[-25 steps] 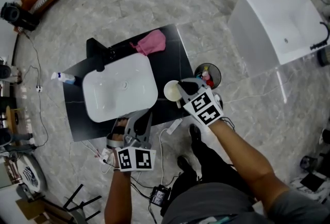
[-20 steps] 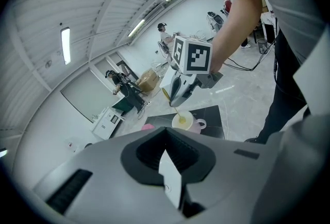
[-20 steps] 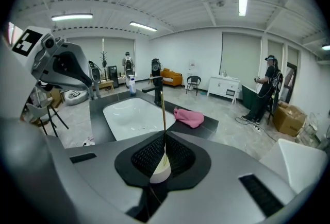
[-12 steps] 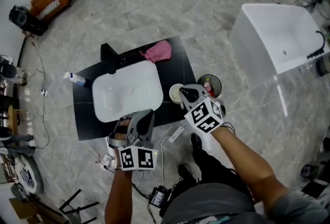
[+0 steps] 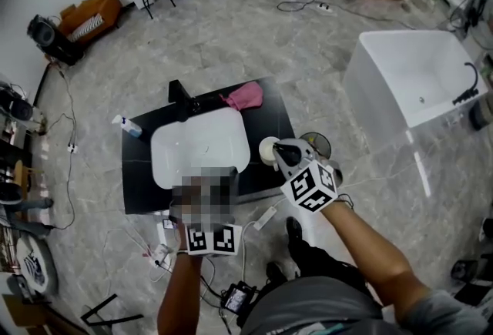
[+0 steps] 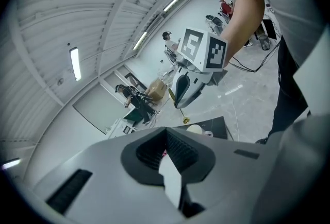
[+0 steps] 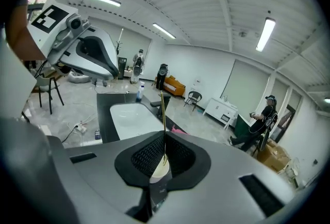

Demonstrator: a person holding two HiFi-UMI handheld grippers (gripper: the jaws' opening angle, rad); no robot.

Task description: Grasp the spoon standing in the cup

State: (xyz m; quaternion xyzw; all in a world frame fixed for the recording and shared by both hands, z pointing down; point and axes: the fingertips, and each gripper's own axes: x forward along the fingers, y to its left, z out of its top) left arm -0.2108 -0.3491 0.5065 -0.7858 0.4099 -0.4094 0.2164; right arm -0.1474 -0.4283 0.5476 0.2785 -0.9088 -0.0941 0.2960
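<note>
Spoon [image 7: 163, 120] pinched in right gripper's [image 7: 164, 152] jaws, just over cup [image 5: 268, 149]. Left gripper's [image 6: 166, 148] jaws pressed together, near sink [image 5: 202, 160].

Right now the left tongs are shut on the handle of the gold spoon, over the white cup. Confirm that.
Wrong tongs. It is the right tongs that are shut on the handle of the gold spoon, over the white cup, as the right gripper view shows. The left tongs are shut with nothing between them.

The spoon [image 7: 163, 125] is gold (cup [image 5: 268, 149] cream, table [image 5: 142, 187] black).
</note>
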